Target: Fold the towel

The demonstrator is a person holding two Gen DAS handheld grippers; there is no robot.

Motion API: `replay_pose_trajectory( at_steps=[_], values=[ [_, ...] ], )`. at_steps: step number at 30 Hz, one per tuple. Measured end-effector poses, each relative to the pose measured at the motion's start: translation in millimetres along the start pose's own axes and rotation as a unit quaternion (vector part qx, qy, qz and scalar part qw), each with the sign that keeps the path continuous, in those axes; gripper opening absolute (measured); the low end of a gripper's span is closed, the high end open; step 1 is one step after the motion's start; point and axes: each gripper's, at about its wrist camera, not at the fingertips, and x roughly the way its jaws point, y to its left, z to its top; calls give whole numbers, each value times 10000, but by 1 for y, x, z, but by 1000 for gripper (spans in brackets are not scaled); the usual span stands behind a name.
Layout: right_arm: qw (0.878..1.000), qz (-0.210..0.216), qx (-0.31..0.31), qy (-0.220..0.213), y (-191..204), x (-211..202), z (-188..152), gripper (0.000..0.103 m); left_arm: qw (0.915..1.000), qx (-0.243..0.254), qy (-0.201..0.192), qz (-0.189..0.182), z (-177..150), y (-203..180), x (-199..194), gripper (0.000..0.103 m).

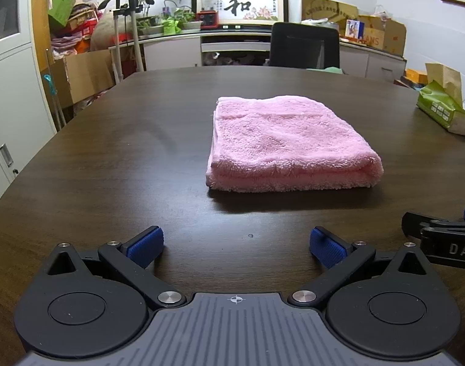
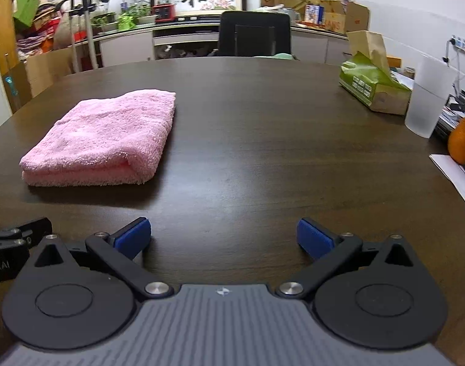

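A fluffy pink terry towel (image 1: pixel 290 143), folded into a thick rectangular pad, lies flat on the dark brown wood-grain surface (image 1: pixel 125 158). Its rounded fold faces the right side, its layered edges the left.

The left claw (image 1: pixel 236 245) hangs just above the surface, short of the towel, blue ribbed pads spread wide with nothing between them. The right claw (image 2: pixel 223 238) is likewise released and empty; the towel sits ahead and to its left, well apart. Each claw's black edge shows at the rim of the other's view.

Far right on the surface: an open green and tan cardboard tissue box (image 2: pixel 371 87) with a brown tissue standing up out of its slot. Beside it stands a frosted translucent plastic cup (image 2: pixel 427 94); contents cannot be told.
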Motion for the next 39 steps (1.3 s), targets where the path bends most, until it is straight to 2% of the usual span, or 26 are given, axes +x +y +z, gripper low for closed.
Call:
replay_pose_trajectory(
  at_steps=[4, 13, 39],
  values=[
    [9999, -100, 93, -1, 3, -3, -3, 103, 10000, -9, 5, 9, 1, -2, -1, 103],
    [9998, 161, -134, 6, 5, -5, -5, 103, 10000, -17, 2, -6, 0, -3, 0, 103],
    [9997, 190, -140, 10, 11, -6, -4, 103, 10000, -49, 10, 64, 5, -2, 4, 103]
  ],
)
